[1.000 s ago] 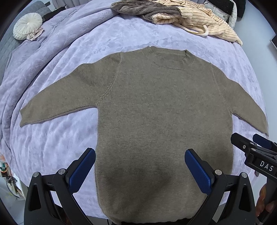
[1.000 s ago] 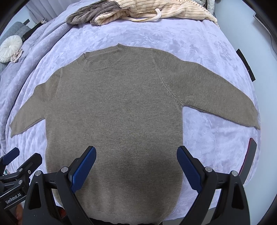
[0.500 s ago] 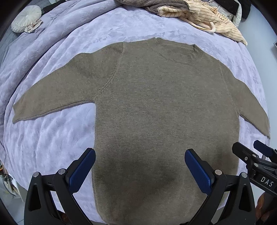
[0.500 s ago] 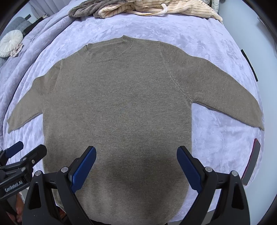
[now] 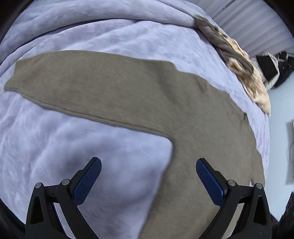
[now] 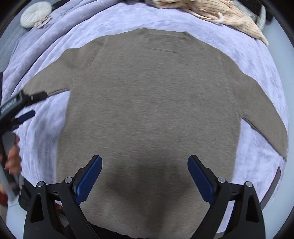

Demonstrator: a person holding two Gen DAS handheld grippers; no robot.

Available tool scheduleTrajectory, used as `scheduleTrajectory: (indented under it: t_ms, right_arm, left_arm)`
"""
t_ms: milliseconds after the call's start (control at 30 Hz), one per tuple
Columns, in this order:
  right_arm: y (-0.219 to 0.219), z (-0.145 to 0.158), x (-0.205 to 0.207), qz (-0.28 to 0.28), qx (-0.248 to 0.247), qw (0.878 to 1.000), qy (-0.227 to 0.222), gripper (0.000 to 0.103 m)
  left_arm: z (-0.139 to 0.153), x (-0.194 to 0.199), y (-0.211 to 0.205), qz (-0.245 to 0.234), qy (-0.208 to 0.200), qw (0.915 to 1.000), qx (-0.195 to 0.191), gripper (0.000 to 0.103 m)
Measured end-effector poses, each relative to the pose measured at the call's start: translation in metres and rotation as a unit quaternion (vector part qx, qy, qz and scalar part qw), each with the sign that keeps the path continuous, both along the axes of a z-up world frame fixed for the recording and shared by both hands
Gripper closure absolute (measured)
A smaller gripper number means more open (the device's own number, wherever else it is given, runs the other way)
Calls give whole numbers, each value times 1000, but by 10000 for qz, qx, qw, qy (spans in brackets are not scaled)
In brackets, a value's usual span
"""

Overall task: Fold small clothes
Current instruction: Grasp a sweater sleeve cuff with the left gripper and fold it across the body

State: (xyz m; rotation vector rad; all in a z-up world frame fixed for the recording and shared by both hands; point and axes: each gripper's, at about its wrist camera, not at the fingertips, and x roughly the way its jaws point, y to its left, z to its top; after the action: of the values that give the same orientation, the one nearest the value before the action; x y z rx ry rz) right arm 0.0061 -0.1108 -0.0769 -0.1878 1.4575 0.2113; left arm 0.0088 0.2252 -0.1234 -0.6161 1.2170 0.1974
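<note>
No fold is made yet: the sweater lies flat on the bed, sleeves out toward nine and three o'clock, while the left hand-held gripper and right hand-held gripper hover agape, holding nothing.

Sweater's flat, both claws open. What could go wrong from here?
1. The left claw straddles the sweater's side edge, half over the blanket; closing there might pinch blanket pile along with the knit.
2. The left sleeve lies long and spread; grabbed mid-length, its cuff could trail and crease the fold.
3. The clothes pile sits close to the collar; a far fold could snag it.
</note>
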Motion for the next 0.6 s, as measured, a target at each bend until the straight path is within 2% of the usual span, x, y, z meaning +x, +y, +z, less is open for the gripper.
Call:
scheduleTrajectory:
  t_ms: [133, 300, 333, 400, 467, 500, 533, 600]
  right_arm:
    - [35, -13, -11, 229, 71, 9996, 178, 7]
    - [63, -25, -27, 471, 56, 9982, 372, 7]
    - [68, -26, -30, 508, 51, 9979, 401, 7]
    - [70, -27, -33, 524, 28, 9977, 425, 7]
    - [71, -27, -35, 463, 24, 9980, 418, 7]
    - [71, -27, -36, 410, 47, 9983, 414, 7]
    - [69, -27, -36, 375, 66, 9984, 419, 7]
    - [64, -26, -35, 331, 95, 9984, 439, 7]
  left_arm:
    - [-28, -11, 90, 998, -179, 9948, -47, 0]
    - [-66, -11, 153, 1709, -350, 9824, -664, 0]
    - [-68, -10, 158, 1812, -393, 9805, -655, 6]
    - [-67, -7, 163, 1920, -316, 9805, -289, 32]
    - [-66, -3, 164, 1907, -263, 9812, -85, 84]
    - [-65, -4, 165, 1851, -477, 9813, -229, 93]
    - [-61, -7, 167, 1862, -681, 9795, -352, 93]
    - [-47, -7, 165, 1801, -872, 9796, -158, 93]
